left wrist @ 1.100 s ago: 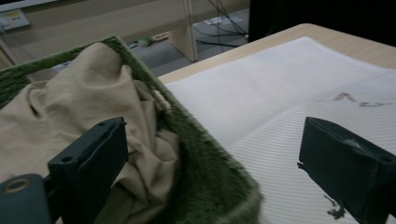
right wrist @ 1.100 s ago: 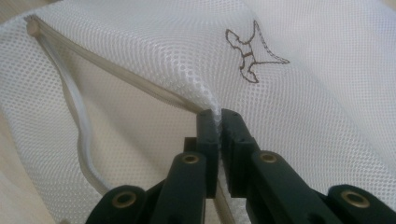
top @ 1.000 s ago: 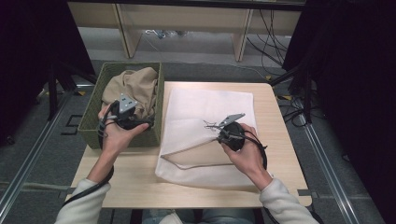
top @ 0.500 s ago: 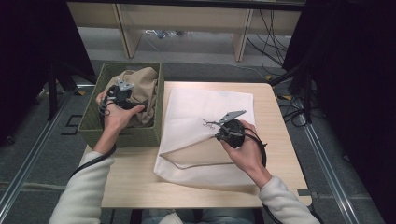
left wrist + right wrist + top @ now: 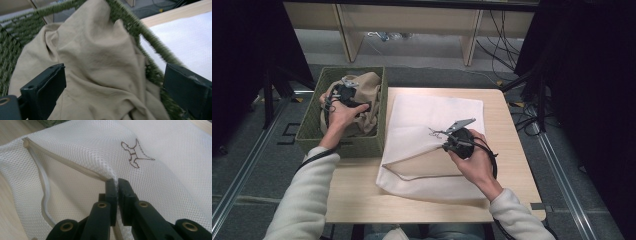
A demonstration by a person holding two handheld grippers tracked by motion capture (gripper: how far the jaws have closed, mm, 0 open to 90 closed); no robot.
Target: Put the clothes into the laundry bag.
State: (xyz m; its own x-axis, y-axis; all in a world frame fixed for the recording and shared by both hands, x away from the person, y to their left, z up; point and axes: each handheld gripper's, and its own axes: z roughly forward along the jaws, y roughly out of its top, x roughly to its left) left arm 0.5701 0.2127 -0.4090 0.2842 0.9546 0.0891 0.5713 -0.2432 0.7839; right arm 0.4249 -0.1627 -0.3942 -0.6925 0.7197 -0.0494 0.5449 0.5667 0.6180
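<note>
Since the earlier frames the left gripper [image 5: 343, 93] has travelled up the table's left side, from the near edge of the green woven basket [image 5: 312, 127] to a position over the beige cloth [image 5: 364, 92] bundled inside it. The right gripper [image 5: 117, 185] has not shifted; it remains at the lip of the white mesh bag [image 5: 437, 112].

Left gripper: jaws stand wide apart above the beige cloth, nothing between the pads, one jaw close to the basket rim. Right gripper: jaws closed on a pinch of mesh at the zip edge of the bag, lifting that edge so the mouth gapes toward the basket.

Step in hand, as judged: reaching for the cloth so that it can go into the bag held open. The next move calls for lowering the open jaws into a raised fold of the cloth, closing firmly on enough fabric to lift the bundle clear of the rim, and carrying it across to the bag's mouth while the right grip keeps the lip up.

Containers: the basket holds the crumpled beige cloth, which fills much of it. The mesh bag lies flat on the wooden table [image 5: 507, 150]; it appears empty.
</note>
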